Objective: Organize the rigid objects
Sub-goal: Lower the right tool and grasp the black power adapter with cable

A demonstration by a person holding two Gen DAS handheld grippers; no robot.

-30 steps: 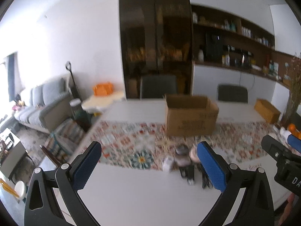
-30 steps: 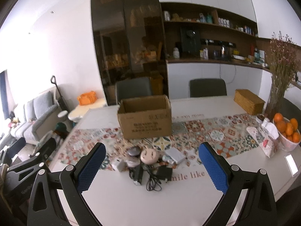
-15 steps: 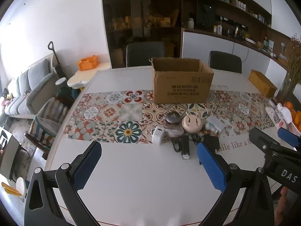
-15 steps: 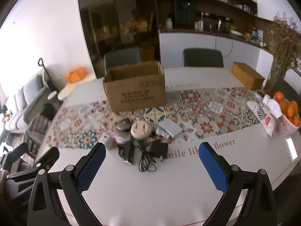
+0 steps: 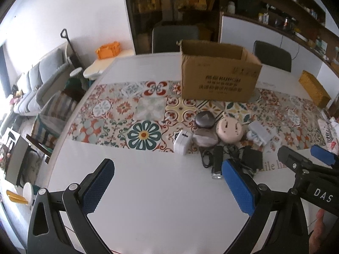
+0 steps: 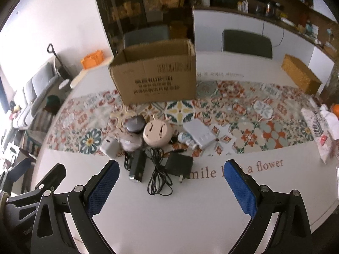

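Note:
A cluster of small objects lies on the white table (image 6: 180, 207) in front of an open cardboard box (image 6: 156, 78): a pink round gadget (image 6: 157, 134), a dark round puck (image 6: 135, 123), a white plug adapter (image 6: 109, 148), a black flashlight (image 6: 137, 167), a black charger (image 6: 179, 165) with coiled cable (image 6: 157, 177), and a white flat box (image 6: 199, 135). The left wrist view shows the box (image 5: 218, 78), pink gadget (image 5: 229, 130) and adapter (image 5: 182, 141). My left gripper (image 5: 167, 190) and right gripper (image 6: 169, 188) are open and empty above the near table.
A patterned runner (image 5: 127, 114) crosses the table. A woven yellow box (image 6: 300, 74) sits far right, a printed bag (image 6: 322, 131) at the right edge. Two chairs (image 6: 246, 43) stand behind the table. A sofa (image 5: 31, 89) is at left.
Both grippers have tilted downward and moved closer to the table; the object cluster now appears larger and nearer. Both stay open and empty.

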